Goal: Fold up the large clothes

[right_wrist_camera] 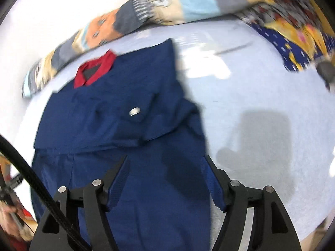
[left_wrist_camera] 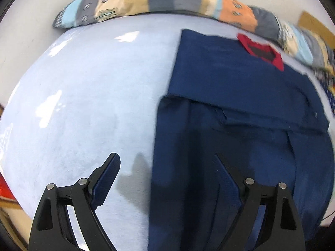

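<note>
A large navy blue garment with a red collar lies flat on a pale blue bed sheet, its sleeves folded in over the body. My left gripper is open and empty, hovering over the garment's left lower edge. In the right wrist view the same garment shows a red collar and a silver snap. My right gripper is open and empty above the garment's right lower edge.
A patchwork quilt is bunched along the far edge of the bed, also in the right wrist view. A blue and yellow patterned cloth lies at the far right. A black cable crosses the lower left.
</note>
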